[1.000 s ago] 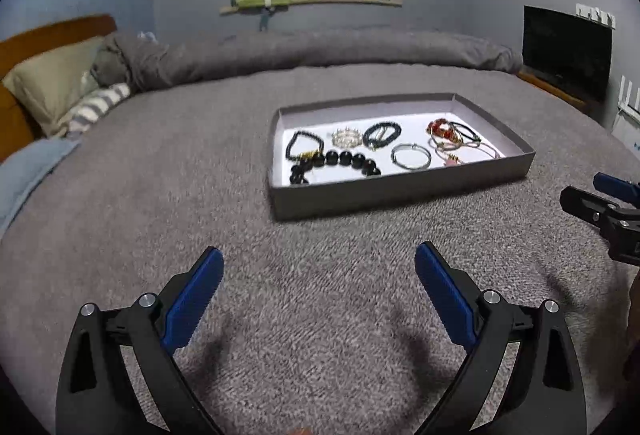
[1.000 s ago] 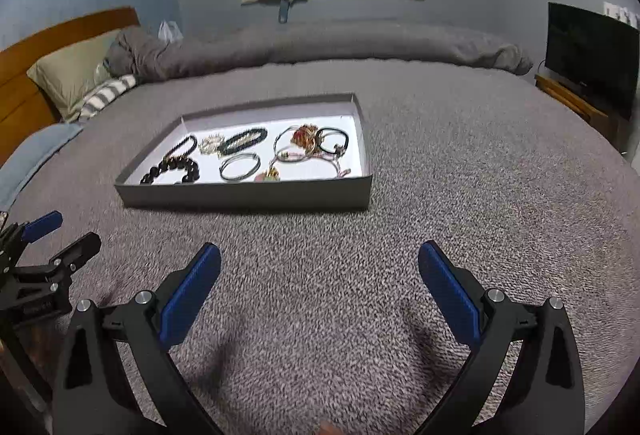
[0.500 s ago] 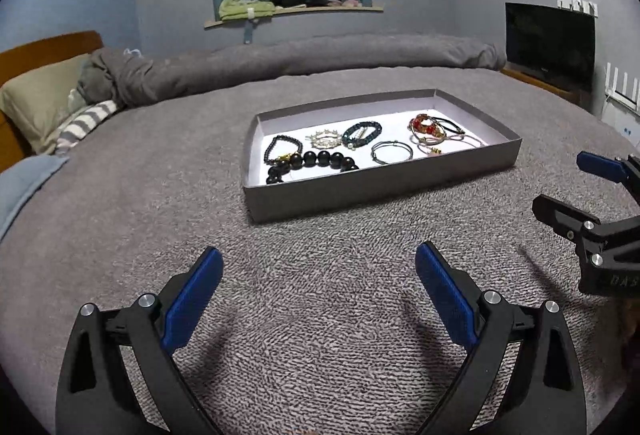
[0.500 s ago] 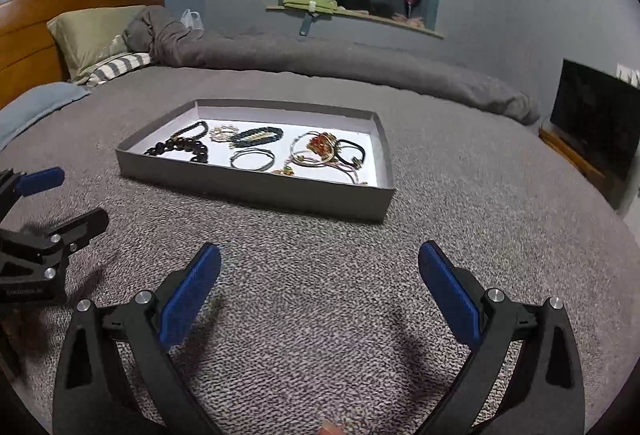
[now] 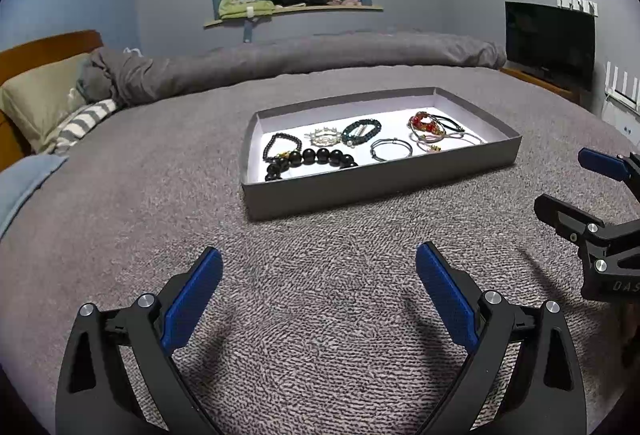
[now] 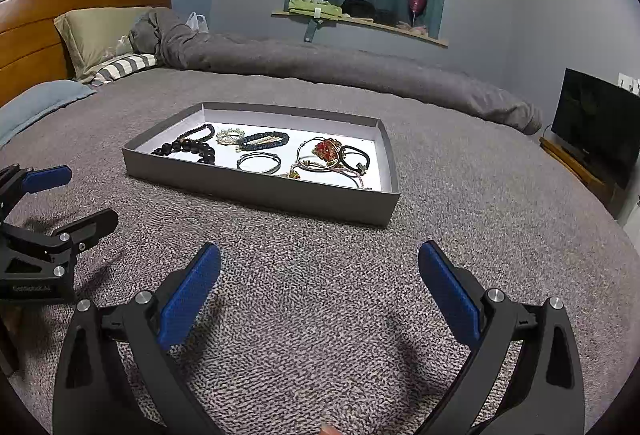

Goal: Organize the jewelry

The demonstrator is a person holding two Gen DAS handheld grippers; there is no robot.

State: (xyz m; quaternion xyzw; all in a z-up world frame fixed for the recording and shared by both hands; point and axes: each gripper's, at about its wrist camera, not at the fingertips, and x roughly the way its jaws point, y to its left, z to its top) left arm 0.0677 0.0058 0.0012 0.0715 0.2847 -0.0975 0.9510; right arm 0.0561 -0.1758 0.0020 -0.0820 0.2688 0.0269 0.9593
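Observation:
A grey shallow tray (image 5: 360, 187) (image 6: 260, 193) lies on the grey bedspread and holds several bracelets: large black beads (image 5: 316, 158) (image 6: 192, 149), a silver bangle (image 5: 391, 148) (image 6: 258, 162), a dark green beaded one (image 5: 361, 131) and a red tangle (image 5: 426, 123) (image 6: 327, 149). My left gripper (image 5: 318, 275) is open and empty, short of the tray's near wall. My right gripper (image 6: 320, 271) is open and empty, also in front of the tray. Each shows at the other view's edge: the right gripper (image 5: 588, 195), the left gripper (image 6: 64, 195).
Pillows (image 6: 96, 35) and a wooden headboard (image 6: 32, 19) are at the left. A rolled grey duvet (image 5: 320, 55) runs along the far side. A black TV (image 5: 550, 43) stands at the right. A window shelf (image 5: 292, 9) holds clothes.
Both grippers have tilted up and come a little closer to the tray; it looks larger in both views. The jaws stay open and empty.

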